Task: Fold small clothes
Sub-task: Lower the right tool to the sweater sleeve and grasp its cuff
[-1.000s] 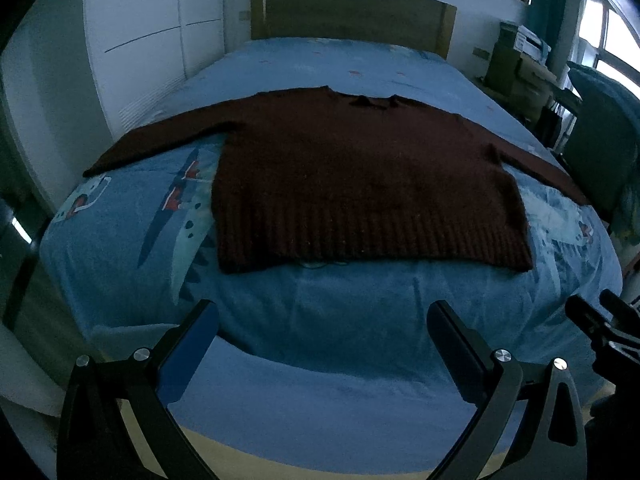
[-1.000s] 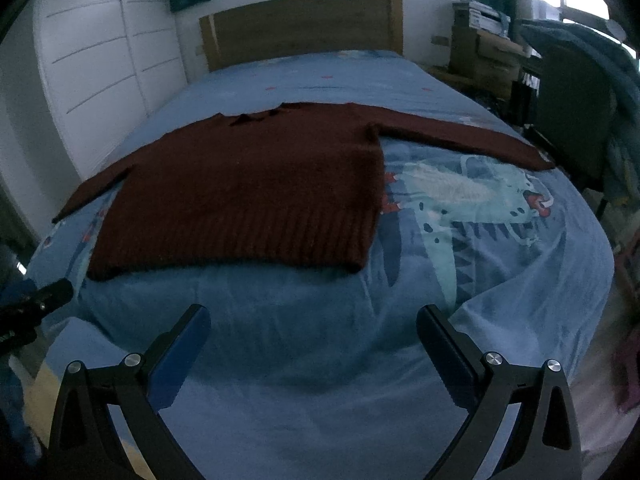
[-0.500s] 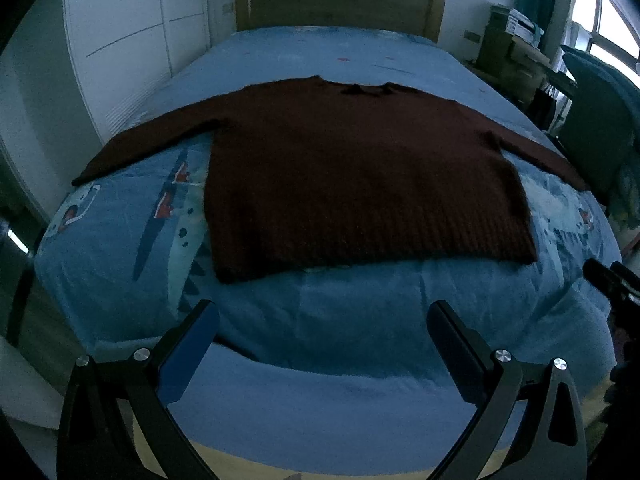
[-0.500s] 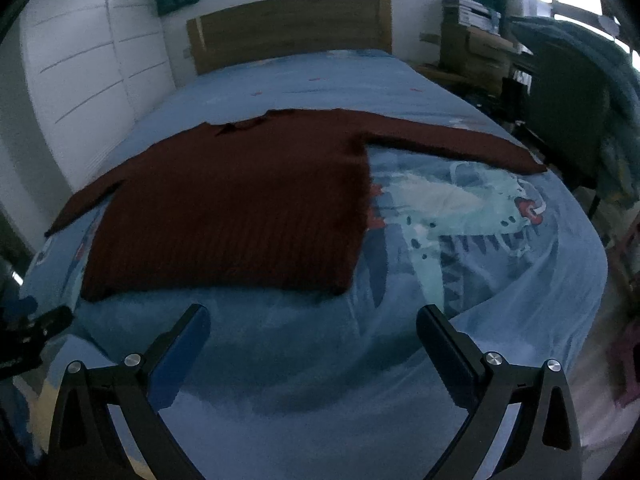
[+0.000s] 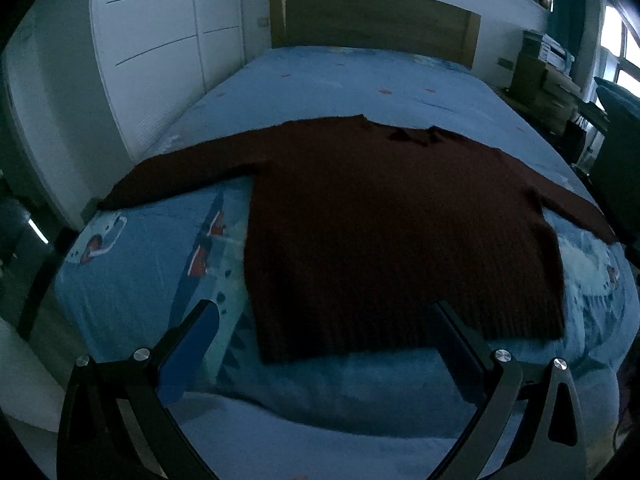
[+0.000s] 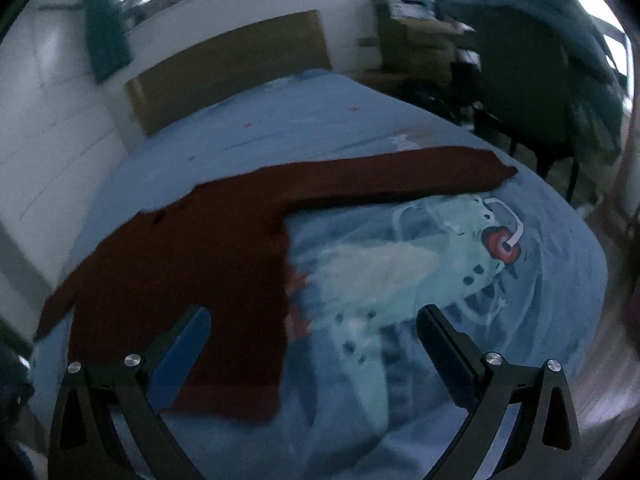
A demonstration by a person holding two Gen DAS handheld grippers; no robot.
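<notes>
A dark maroon knit sweater (image 5: 392, 232) lies flat on the blue bed, front down the bed, both sleeves spread sideways. My left gripper (image 5: 322, 344) is open, hovering over the sweater's hem near its lower left corner, touching nothing. In the right wrist view the same sweater (image 6: 192, 280) fills the left half, its right sleeve (image 6: 400, 176) reaching out to the bed's edge. My right gripper (image 6: 314, 344) is open above the sweater's right side edge and the printed sheet, with nothing between its fingers. That view is blurred by motion.
The blue bedsheet (image 5: 132, 276) carries a pale cartoon print (image 6: 400, 264). A wooden headboard (image 5: 372, 24) stands at the far end, a white wardrobe (image 5: 152, 60) at the left. Stacked boxes (image 5: 548, 76) and a dark chair (image 6: 532, 92) crowd the right side.
Both grippers have moved forward over the bed toward the sweater. The right one has also swung to the right and tilted, blurring its view. Both stay open.
</notes>
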